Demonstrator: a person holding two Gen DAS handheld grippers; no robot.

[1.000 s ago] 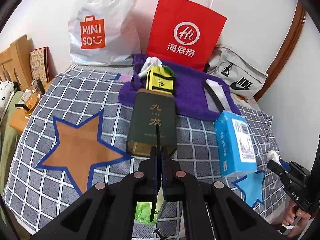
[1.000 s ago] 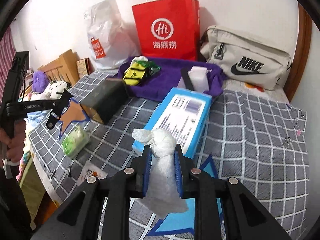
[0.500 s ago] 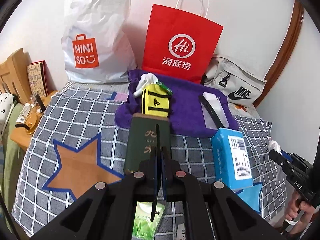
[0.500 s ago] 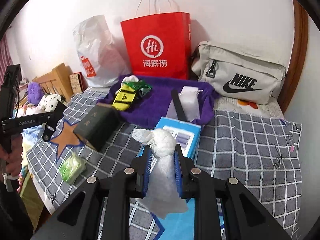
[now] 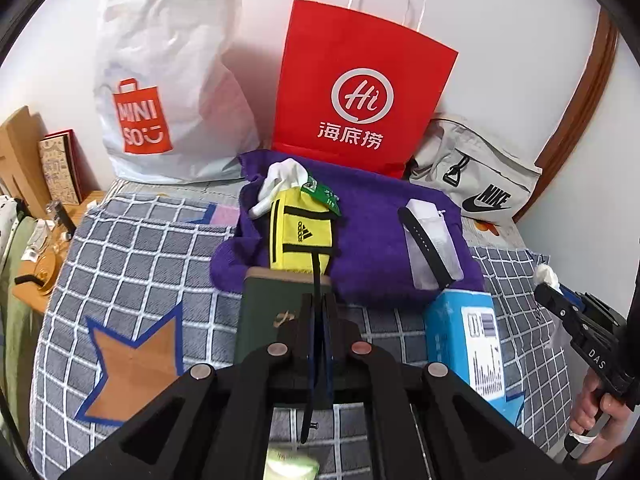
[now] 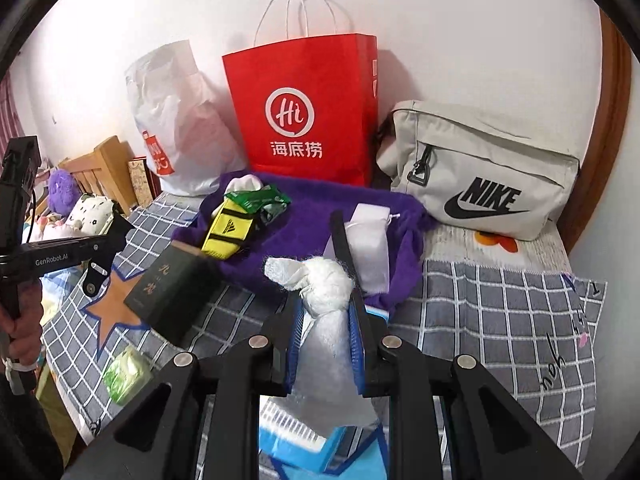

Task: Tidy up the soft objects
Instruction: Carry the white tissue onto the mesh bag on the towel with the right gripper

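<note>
White knotted cloth (image 6: 326, 280): pinched between the pads of my right gripper (image 6: 325, 320), held above the blue box (image 6: 288, 440), purple towel (image 6: 320, 216) at 12 o'clock. My left gripper (image 5: 319, 312): jaws fully closed, clamping a thin black strap (image 5: 316, 280)

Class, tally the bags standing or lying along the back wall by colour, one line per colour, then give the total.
Red paper bag: 1
White plastic bag: 1
Grey Nike bag: 1
Total: 3
</note>
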